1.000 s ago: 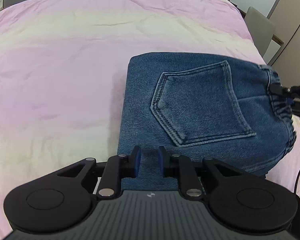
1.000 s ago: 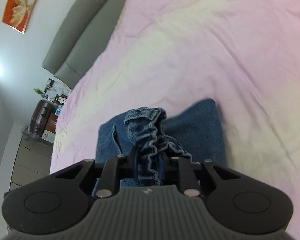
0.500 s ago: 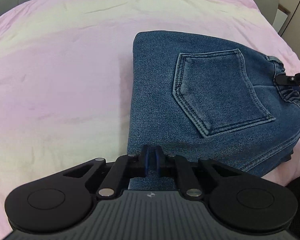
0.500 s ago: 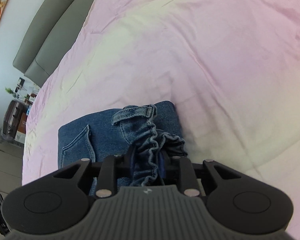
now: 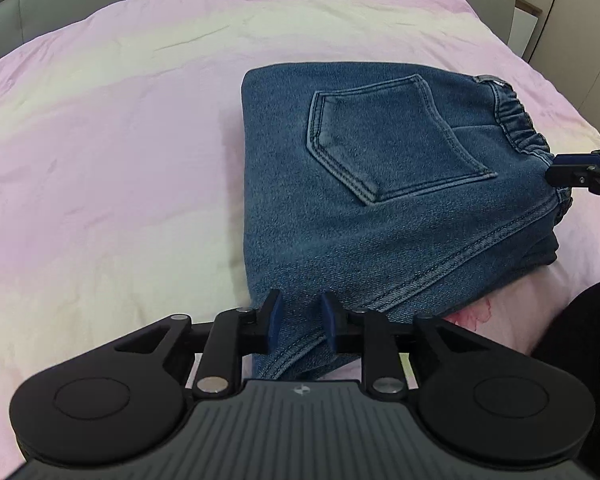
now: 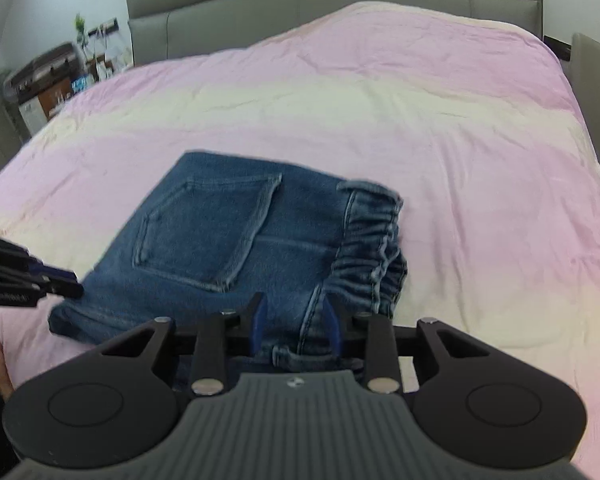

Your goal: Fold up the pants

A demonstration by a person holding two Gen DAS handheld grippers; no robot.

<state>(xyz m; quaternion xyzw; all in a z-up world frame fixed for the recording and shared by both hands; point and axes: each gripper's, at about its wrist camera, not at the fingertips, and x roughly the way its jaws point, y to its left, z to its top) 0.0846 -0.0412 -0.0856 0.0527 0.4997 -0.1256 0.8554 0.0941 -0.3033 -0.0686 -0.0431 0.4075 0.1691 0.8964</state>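
Folded blue denim pants (image 5: 380,208) (image 6: 220,240) lie flat on the bed, back pocket (image 5: 388,140) up and elastic waistband (image 6: 372,240) at their right end. My left gripper (image 5: 300,320) sits at the near left corner of the fold. Its jaws are opening, with denim lying between the blue pads and a gap on both sides. My right gripper (image 6: 296,322) is at the near waistband corner. Its jaws are opening too, over a seam and a belt loop without pinching them. Each gripper shows in the other's view: the right (image 5: 580,168), the left (image 6: 40,276).
The pink and cream bed cover (image 5: 100,160) (image 6: 440,120) spreads wide around the pants. A grey headboard (image 6: 300,0) is at the far end, and a cluttered nightstand (image 6: 48,80) stands at its left. A dark shape (image 5: 580,340) sits at the bed's near right edge.
The left jaws closed on the corner, then parted again. The right gripper rolled and swung round to face the headboard. The bunched waistband it held now lies spread on the bed.
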